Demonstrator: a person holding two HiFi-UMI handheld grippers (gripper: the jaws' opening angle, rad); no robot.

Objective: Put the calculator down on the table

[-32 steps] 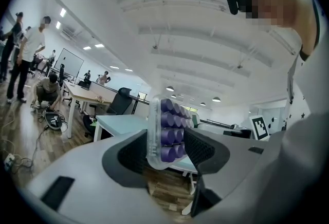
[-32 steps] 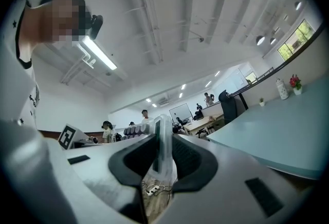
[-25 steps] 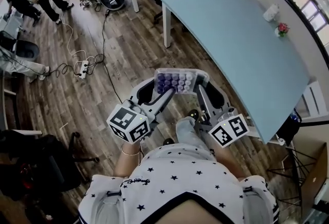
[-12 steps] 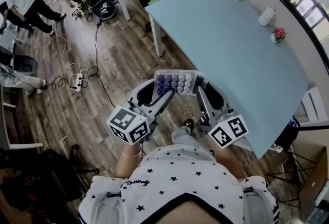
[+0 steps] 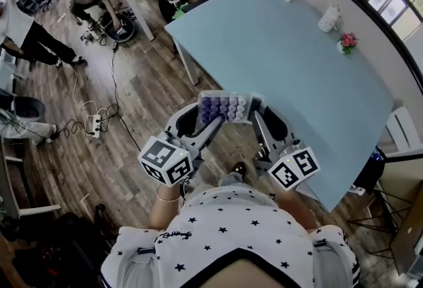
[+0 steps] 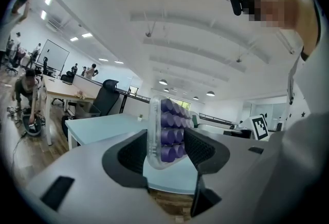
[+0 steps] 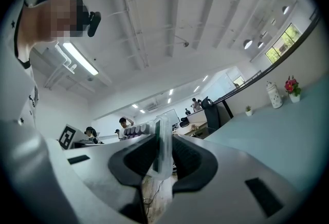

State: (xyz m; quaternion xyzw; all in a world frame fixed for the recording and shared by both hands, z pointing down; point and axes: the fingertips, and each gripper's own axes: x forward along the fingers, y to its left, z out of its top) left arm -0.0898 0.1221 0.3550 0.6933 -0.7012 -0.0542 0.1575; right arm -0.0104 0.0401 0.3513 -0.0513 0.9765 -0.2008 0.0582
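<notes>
Now, calculator: small slab of clear plastic with round purple keys (image 5: 226,107), up in the air between my two grippers, at the near edge of the pale blue table (image 5: 297,62). I cannot tell whether it is over the tabletop yet or over the brown wooden floor (image 5: 132,115).
Left gripper (image 5: 206,119): closed on the calculator, one pad on the keyed face and one on the back.
Right gripper (image 5: 259,119): pinching its thin clear edge.
Handling: I judge it light and stiff. The smooth casing is likely slippery and the keys are the part most likely to give, so the rim seems the safer hold.
Left gripper view: only here do I see the key rows side-on, with both pads against the slab.
Right gripper view: shows how thin the gripped edge is.
Head view: alone shows both grippers at once, with the tabletop stretching beyond the calculator.
</notes>
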